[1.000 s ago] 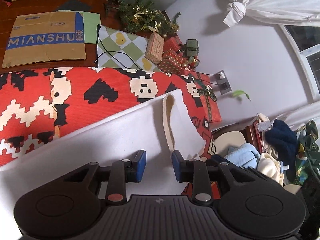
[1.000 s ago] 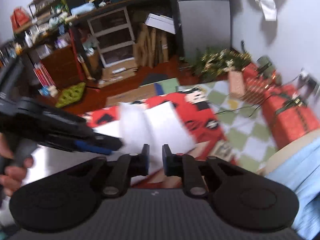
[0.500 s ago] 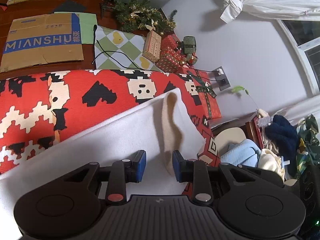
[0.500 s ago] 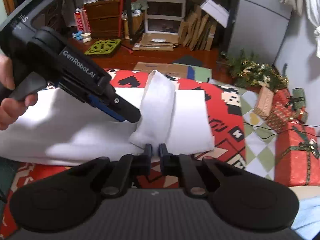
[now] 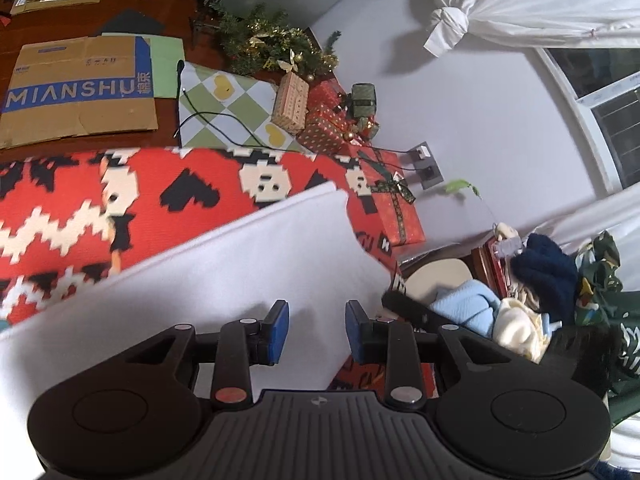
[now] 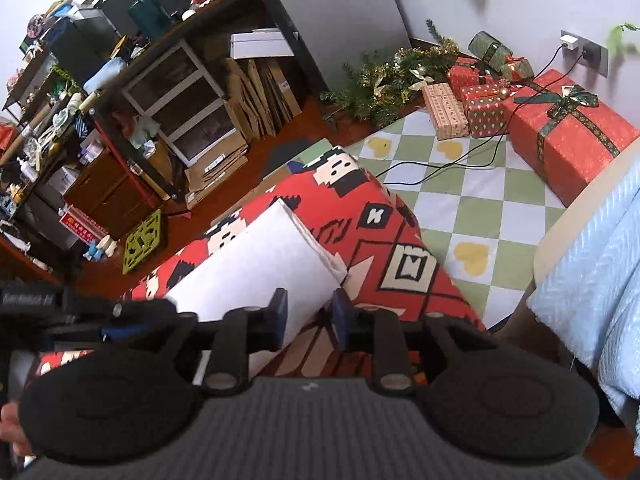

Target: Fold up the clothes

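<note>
Opening over the near corner of the folded white cloth garment (image 6: 256, 264), the right gripper (image 6: 306, 316) has its jaws parting; the cloth's edge lies between them but no pad is seen pressing on it. The left gripper (image 5: 317, 330) hangs over the same garment with jaws narrowly apart and nothing pinched. The garment is spread flat on the red, black and cream patterned counter cover (image 5: 80, 208), its layered edge close to the cover's near border.

Risks judged: the released fold may spring loose or creep toward the drop-off if a blue pad (image 6: 280, 312) drags the top layer. The two tools sit close together, so a clash is possible.

Farther off, the pale blue knitted textile (image 6: 592, 296) and heaped clothes lie beside the counter. A black cable (image 5: 216, 124) crosses the green checked mat (image 6: 472, 208). Red wrapped gift boxes (image 6: 568, 132) and flattened brown cardboard (image 5: 80, 88) crowd the floor beyond.
</note>
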A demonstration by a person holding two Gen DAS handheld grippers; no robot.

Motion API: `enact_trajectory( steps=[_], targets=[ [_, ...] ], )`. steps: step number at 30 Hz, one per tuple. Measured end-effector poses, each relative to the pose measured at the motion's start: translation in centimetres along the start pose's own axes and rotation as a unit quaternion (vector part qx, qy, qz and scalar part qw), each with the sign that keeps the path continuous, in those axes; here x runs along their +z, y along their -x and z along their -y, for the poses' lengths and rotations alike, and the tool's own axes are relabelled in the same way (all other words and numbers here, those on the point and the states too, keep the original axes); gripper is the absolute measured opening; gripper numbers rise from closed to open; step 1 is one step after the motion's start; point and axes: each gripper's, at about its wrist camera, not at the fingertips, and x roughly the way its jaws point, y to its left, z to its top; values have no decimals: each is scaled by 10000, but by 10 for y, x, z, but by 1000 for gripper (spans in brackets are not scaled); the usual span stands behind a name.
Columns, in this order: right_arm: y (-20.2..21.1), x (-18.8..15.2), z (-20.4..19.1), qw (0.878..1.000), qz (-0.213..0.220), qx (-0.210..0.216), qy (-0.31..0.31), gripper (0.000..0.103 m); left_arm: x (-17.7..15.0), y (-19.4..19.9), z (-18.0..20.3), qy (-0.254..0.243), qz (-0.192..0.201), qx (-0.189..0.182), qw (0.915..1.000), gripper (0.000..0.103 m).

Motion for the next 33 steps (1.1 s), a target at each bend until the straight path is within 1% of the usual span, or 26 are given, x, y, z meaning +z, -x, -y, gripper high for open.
enact_trajectory(
  steps=[1,3,4,5,6,7,8,9,11,12,14,17,20,23,24,27,28,29,31,33],
  targets=[
    [-2,3,0,10000,0,41,-40,28,-3,1,-1,11,-14,24,10000,29],
    [-10,6,0,9998,-70,-163,-46,28,-7,4,-3,-19,-9,117,9999,29],
    [-14,7,-1,9995,-106,-289,-28,27,-8,8,-3,-114,58,200,9997,29],
    [-15,8,-1,9995,-103,-309,-14,27,-9,11,-2,-243,136,298,9992,29],
    [-17,9,-1,9994,-99,-329,0,27,-7,15,1,-473,248,438,9976,29],
    [-18,10,-2,9993,-96,-348,15,26,-5,19,4,-738,340,591,9949,29],
    [-19,12,-2,9993,-97,-363,41,20,-2,19,8,-1105,379,779,9901,29],
    [-20,12,-5,9992,-136,-352,162,2,2,18,13,-1459,397,933,9841,29],
    [-20,13,-12,9978,-181,-433,468,2,11,9,20,-2094,319,1052,9716,29],
    [-18,14,-16,9969,-162,-475,607,1,16,5,23,-2382,278,1093,9646,29],
    [-12,16,-25,9952,-23,-529,820,1,27,-8,29,-2769,184,1072,9547,29],
    [-8,22,-35,9923,97,-556,1099,1,43,-32,39,-3041,16,928,9481,29],
    [-16,22,-35,9897,-133,-721,1232,2,55,-59,53,-3461,-141,921,9336,29],
    [-23,18,-24,9893,-343,-926,1071,5,61,-81,69,-3896,-231,866,9166,29],
    [-19,17,-21,9909,-278,-887,971,5,63,-86,74,-4019,-263,827,9116,28],
    [-8,10,-11,9950,-151,-806,567,14,63,-99,84,-4370,-419,728,8955,27],
    [-5,7,-8,9962,-137,-760,410,16,61,-104,87,-4503,-489,778,8882,27],
    [-4,4,-5,9971,-135,-716,238,16,60,-108,88,-4578,-550,829,8835,27],
    [-5,-1,-2,9979,-102,-643,41,24,60,-111,87,-4558,-598,839,8841,27],
    [-6,-3,-1,9982,-52,-575,-150,23,61,-112,86,-4524,-613,830,8858,26]
  ],
)
